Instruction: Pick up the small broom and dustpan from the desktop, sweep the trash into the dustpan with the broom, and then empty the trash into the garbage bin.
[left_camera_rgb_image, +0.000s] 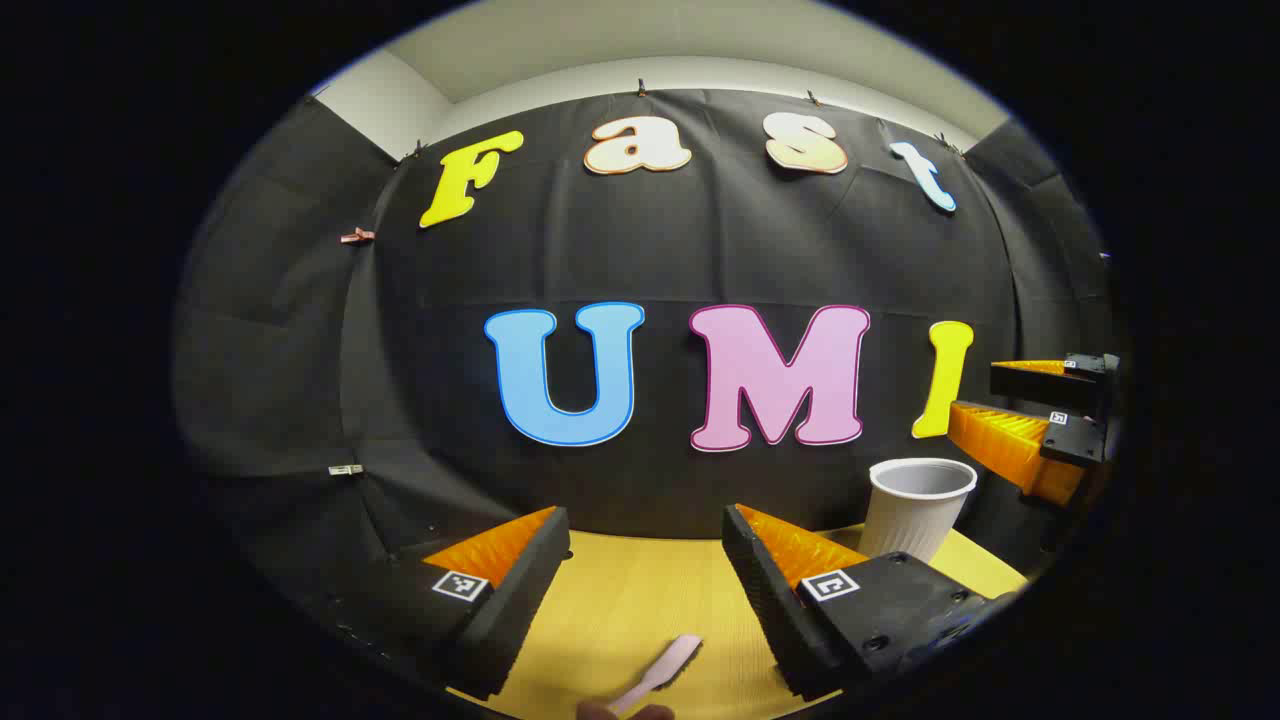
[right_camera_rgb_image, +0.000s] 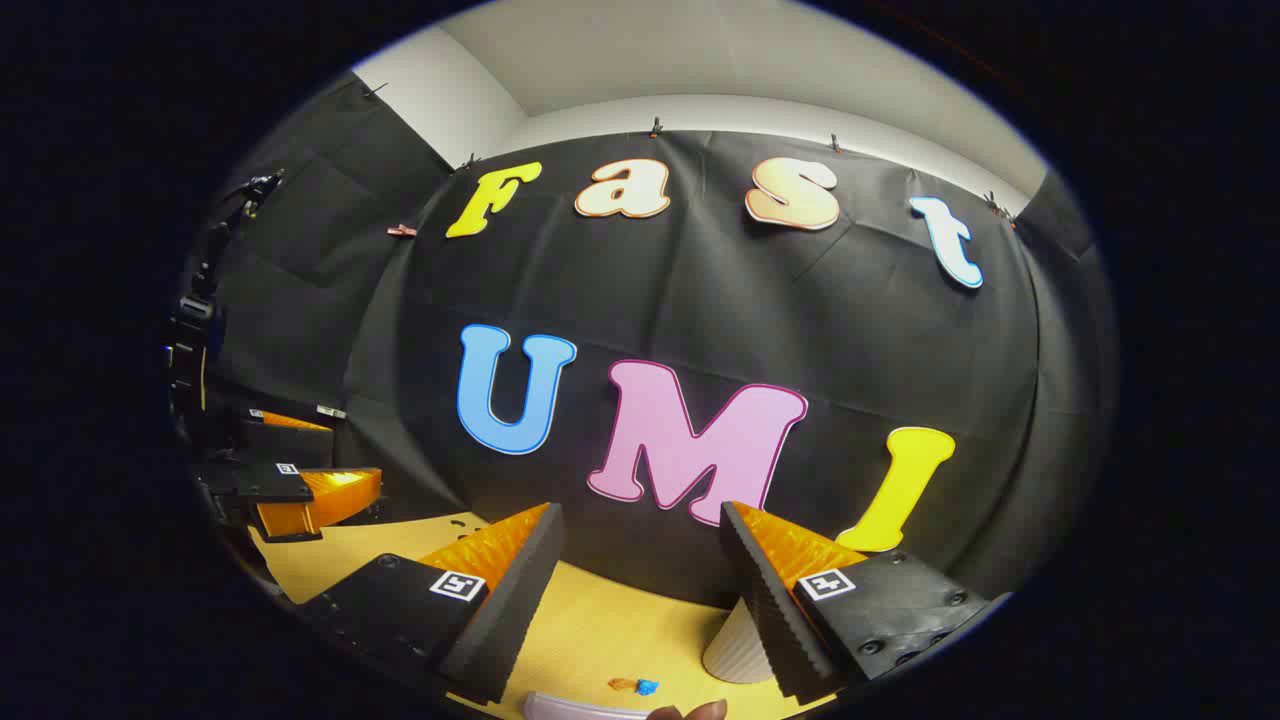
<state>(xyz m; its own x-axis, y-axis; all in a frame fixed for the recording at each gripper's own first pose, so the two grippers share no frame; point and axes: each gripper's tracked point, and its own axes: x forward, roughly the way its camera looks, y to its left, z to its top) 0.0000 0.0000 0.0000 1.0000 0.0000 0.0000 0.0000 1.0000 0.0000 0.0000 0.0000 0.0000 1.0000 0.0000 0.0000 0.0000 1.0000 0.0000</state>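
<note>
Yellow desktop (left_camera_rgb_image: 620, 610) lies before us, backed by black cloth. We hold the left gripper (left_camera_rgb_image: 645, 600) spread, nothing between its fingers; a pale pink handle (left_camera_rgb_image: 660, 672) lies just beneath, whether broom or dustpan we cannot tell. A white paper cup (left_camera_rgb_image: 915, 505) stands right. Our right gripper (right_camera_rgb_image: 640, 600) is spread too, above small orange and blue trash (right_camera_rgb_image: 635, 686).

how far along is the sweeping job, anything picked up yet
Nothing looks done yet. Left gripper and right gripper are both open and hold nothing above the yellow desktop. A pink handle lies below the left one, and small trash bits are unswept near the white cup. Picking up, sweeping and emptying remain.
</note>
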